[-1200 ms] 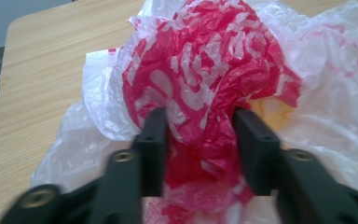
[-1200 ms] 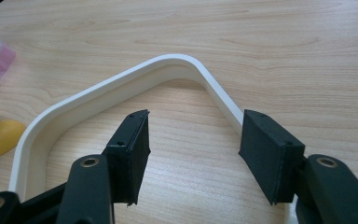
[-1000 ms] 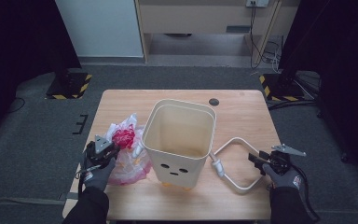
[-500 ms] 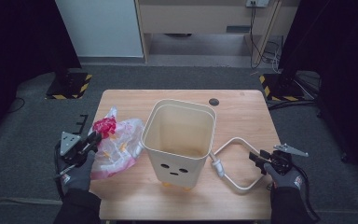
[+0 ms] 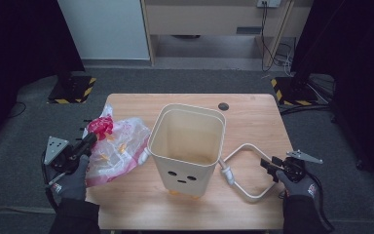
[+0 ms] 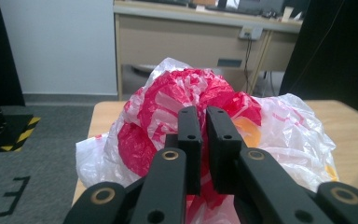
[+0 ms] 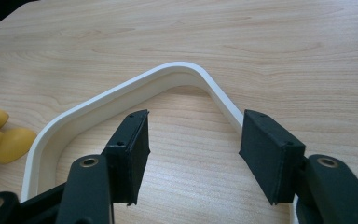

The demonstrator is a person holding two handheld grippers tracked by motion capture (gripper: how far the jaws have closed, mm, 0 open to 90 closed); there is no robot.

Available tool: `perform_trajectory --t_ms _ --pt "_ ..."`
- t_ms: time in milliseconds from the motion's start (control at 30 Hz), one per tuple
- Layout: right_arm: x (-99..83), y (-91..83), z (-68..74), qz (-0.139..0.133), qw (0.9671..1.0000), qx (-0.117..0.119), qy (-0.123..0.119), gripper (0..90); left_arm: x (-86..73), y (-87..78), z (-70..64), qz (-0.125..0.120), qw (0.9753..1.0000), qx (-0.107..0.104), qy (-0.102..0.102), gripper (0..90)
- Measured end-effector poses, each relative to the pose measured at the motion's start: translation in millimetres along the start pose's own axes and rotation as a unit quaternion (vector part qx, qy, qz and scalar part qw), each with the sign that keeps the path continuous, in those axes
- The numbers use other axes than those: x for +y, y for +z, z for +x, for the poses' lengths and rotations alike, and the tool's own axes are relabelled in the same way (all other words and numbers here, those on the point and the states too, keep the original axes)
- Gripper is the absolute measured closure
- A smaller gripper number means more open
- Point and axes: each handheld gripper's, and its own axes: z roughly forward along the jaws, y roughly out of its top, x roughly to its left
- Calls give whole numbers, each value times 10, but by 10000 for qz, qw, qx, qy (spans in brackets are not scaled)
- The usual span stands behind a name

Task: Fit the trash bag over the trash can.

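The plastic bag [image 5: 117,148] has travelled further left since the earlier frames, drawn clear of the cream bin [image 5: 187,148] it sat against a second ago and now resting on the left part of the table [image 5: 253,117], its near edge just beside the bin's wall. The left hand-held gripper [image 5: 88,141] is clamped on the bag's bunched red top, its jaws pinched together on the crumpled film in the left gripper view, where the red knot [image 6: 186,98] bulges above them. The right hand-held gripper [image 5: 268,168] has not shifted: it sits at the table's right edge with its jaws spread apart, astride the white handle-shaped frame [image 7: 121,93] that lies flat on the wood, one side of the loop passing between them without being gripped. The bin stands upright and open at the table's centre, and appears empty as far as the high view shows. Judged from this, the bag is out and nearly free of the bin; what seems left is setting it down or carrying it off, and dealing with the loose white frame, which the right hand-held gripper looks placed to close on.
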Motion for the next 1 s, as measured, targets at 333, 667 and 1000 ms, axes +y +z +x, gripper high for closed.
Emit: perform_trajectory --t_ms 333,667,1000 --pt "1 0 1 2 10000 -2 2 420 276 -253 -25 -669 9975 -174 -165 841" --pt "0 0 0 4 10000 -12 -3 419 620 -635 -140 -1526 9871 -427 -244 839" --pt "-4 14 10 39 10000 -33 -37 417 825 -811 -342 -1906 9792 -682 -133 841"
